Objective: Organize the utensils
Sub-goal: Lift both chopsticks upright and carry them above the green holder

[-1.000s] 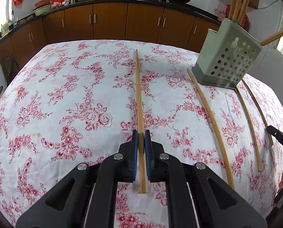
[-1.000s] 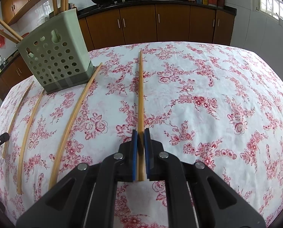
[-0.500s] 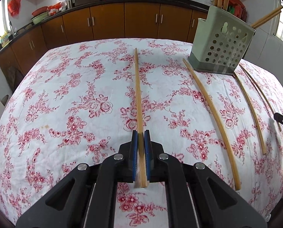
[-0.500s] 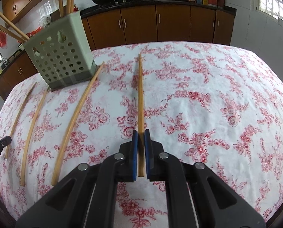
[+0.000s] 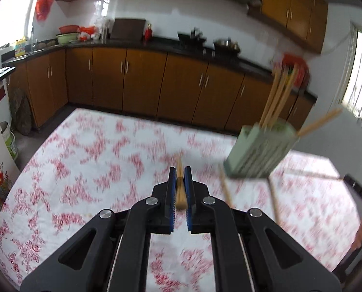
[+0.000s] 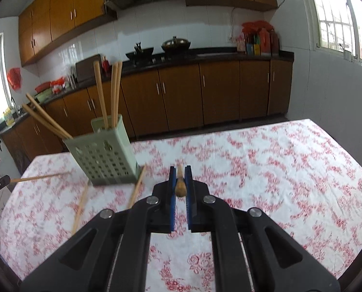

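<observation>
Right wrist view: the black right gripper [image 6: 180, 172] with ribbed blue pads clamps a round, pale bamboo chopstick [image 6: 180, 182] end-on above the table. The left gripper [image 5: 180, 173] pinches another bamboo chopstick [image 5: 180, 189] likewise. A perforated sage-green plastic holder [image 6: 103, 153] bristling with chopsticks stands on the white cloth with red flowers [image 6: 278, 160]; loose sticks lie beside it. Glossy brown cabinets [image 6: 205, 95] line the white-tiled kitchen.

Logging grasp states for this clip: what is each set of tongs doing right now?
Left tongs: shut on a chopstick.
Right tongs: shut on a chopstick.
</observation>
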